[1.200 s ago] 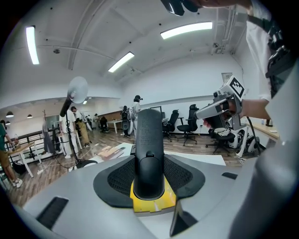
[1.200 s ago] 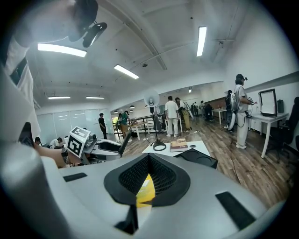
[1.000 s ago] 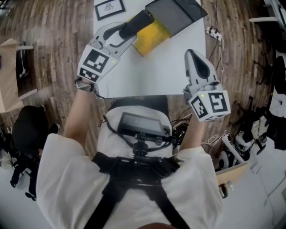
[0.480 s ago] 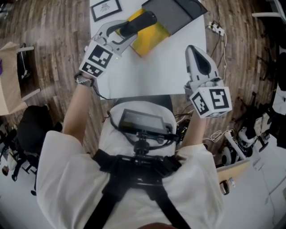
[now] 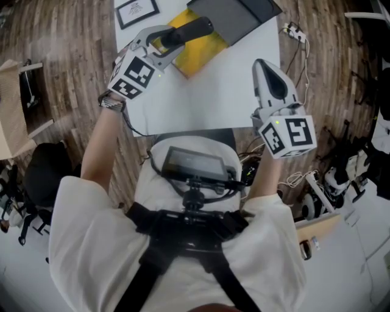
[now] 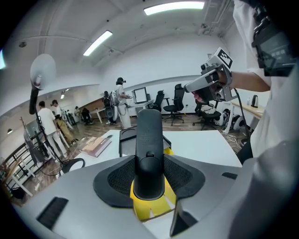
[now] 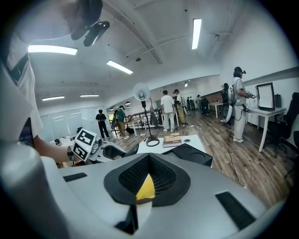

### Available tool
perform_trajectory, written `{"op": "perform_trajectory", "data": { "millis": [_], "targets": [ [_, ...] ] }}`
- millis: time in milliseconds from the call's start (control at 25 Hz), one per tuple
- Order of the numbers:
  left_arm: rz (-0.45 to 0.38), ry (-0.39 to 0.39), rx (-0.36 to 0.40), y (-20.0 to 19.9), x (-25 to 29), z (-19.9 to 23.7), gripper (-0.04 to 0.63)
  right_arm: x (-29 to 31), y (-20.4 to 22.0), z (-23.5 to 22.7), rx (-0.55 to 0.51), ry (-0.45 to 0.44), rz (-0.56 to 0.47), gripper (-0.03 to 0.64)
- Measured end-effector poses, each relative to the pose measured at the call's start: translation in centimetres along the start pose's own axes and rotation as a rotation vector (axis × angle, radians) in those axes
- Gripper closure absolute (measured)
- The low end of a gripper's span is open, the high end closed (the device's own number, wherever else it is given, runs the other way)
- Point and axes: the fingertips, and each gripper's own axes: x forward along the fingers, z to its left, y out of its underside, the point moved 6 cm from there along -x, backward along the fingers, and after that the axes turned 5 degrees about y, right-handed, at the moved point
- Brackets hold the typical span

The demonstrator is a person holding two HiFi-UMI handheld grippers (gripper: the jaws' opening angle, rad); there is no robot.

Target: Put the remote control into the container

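Observation:
A black remote control (image 5: pixel 192 29) sticks out of my left gripper (image 5: pixel 163 41), which is shut on its near end. It hangs over a yellow pad (image 5: pixel 195 52) on the white table (image 5: pixel 219 91). The container (image 5: pixel 234 15), a dark grey tray, lies just beyond the pad at the table's far edge. In the left gripper view the remote (image 6: pixel 149 140) points forward between the pads, with the tray (image 6: pixel 126 136) behind it. My right gripper (image 5: pixel 266 68) is shut and holds nothing, above the table's right side.
A framed card (image 5: pixel 137 9) lies at the far left of the table. Cables (image 5: pixel 294 33) hang off the right edge. A book (image 7: pixel 172 139) lies past the tray. People, office chairs and a standing fan fill the room behind.
My left gripper has carried the remote farther along the table, over the yellow pad and nearer the tray. The right gripper has hardly moved.

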Motion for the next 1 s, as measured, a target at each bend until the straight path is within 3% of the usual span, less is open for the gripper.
{"op": "perform_trajectory", "data": {
  "millis": [200,800,1000],
  "targets": [
    [0.062,0.055,0.052,1.3,1.5,0.1,0.390,0.7,0.3,-0.7,0.004,0.007,0.012,0.614],
    [0.171,0.140,0.101,3.9,4.6,0.0,0.390,1.4,1.2,-1.7,0.026,0.030,0.032,0.614],
    [0.228,0.182,0.156,4.7,5.7,-0.3,0.391,1.3,1.5,-2.3,0.036,0.044,0.039,0.614]
  ]
}}
